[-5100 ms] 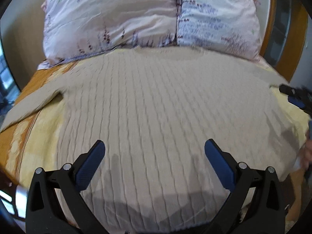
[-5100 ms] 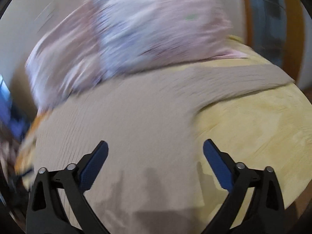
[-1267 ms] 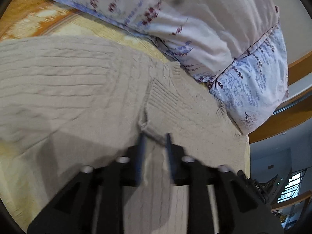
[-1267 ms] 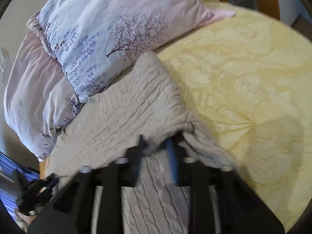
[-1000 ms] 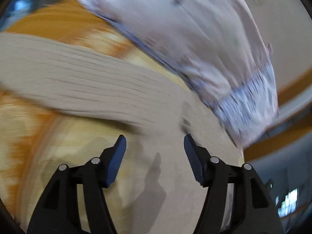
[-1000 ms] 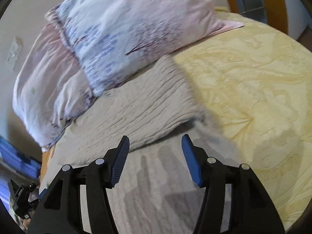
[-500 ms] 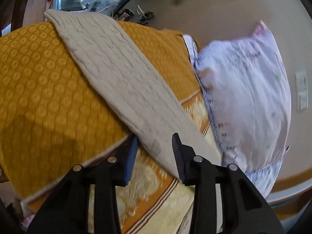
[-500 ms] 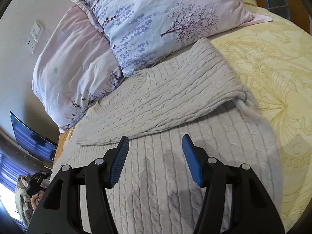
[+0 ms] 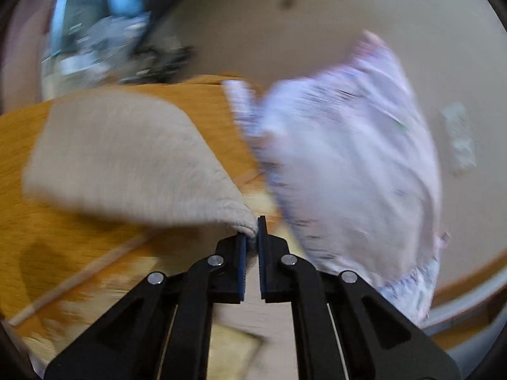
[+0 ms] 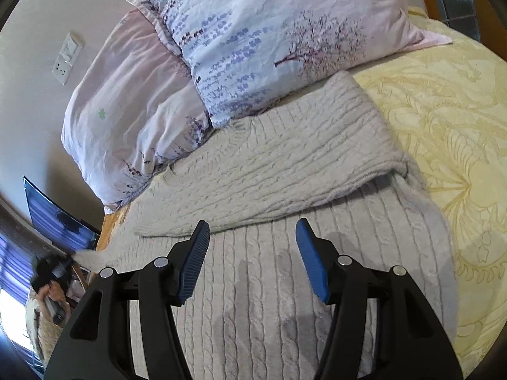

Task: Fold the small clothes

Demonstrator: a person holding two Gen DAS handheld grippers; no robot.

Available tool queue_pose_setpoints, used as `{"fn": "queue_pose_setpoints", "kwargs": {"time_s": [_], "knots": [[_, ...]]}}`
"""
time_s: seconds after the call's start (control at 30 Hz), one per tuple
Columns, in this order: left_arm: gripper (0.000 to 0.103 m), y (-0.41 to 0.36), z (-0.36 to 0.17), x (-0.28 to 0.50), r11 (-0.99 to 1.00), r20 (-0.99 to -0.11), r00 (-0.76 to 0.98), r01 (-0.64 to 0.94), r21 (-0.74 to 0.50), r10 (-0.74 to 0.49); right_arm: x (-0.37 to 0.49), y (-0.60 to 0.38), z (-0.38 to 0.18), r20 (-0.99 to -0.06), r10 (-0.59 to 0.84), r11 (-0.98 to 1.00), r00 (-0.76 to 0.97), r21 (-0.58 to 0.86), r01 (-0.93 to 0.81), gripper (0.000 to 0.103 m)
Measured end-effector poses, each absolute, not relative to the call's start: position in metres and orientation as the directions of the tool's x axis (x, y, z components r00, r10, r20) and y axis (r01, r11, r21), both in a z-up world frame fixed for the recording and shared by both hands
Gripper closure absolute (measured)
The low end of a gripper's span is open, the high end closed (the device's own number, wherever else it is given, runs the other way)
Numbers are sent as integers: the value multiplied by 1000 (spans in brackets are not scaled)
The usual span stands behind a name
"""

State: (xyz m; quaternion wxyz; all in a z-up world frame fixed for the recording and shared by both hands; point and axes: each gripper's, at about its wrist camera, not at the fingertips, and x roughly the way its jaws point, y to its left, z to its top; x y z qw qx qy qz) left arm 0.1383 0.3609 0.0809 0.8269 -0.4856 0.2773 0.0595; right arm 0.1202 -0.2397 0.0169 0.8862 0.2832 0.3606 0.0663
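Since half a second ago, left hand-held gripper (image 9: 252, 232) has shut its blue pads on the cuff end of the left sleeve (image 9: 126, 161), which now hangs from the pinch over the orange patterned bedspread (image 9: 41, 221) instead of lying flat; left view blurred.

Right hand-held gripper (image 10: 253, 255): jaws spread, nothing between them, hovering over the body of the beige cable-knit sweater (image 10: 269, 300). Judged: waiting while the left takes its turn.

Sweater lies flat on the bed, collar towards the pillows. Right sleeve (image 10: 285, 161) already folded across the chest, so the pinched left sleeve is probably meant to cross over likewise. Cuff grip lets the whole sleeve trail behind.

Beyond: yellow damask bedcover (image 10: 443, 126), then two floral pillows (image 10: 253, 31) against the wall, wall socket plate (image 10: 68, 57).

Containers: none in view.
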Motion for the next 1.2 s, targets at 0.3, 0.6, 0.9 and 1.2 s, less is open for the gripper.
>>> {"fn": "queue_pose_setpoints", "kwargs": {"time_s": [0.3, 0.6, 0.9, 1.2], "knots": [[97, 192, 132, 210, 680, -428, 778, -2, -733, -460, 115, -251, 23, -591, 295, 838, 751, 538, 95, 44], [78, 27, 43, 227, 791, -668, 463, 136, -596, -583, 129, -238, 21, -643, 304, 870, 703, 488, 69, 44], [59, 122, 49, 189, 817, -646, 562, 100, -567, -517, 167, -150, 59, -669, 338, 940, 661, 213, -266, 45], [81, 189, 12, 202, 828, -738, 537, -121, -547, -409, 209, 1, 49, -677, 384, 817, 628, -67, -572, 50]]}}
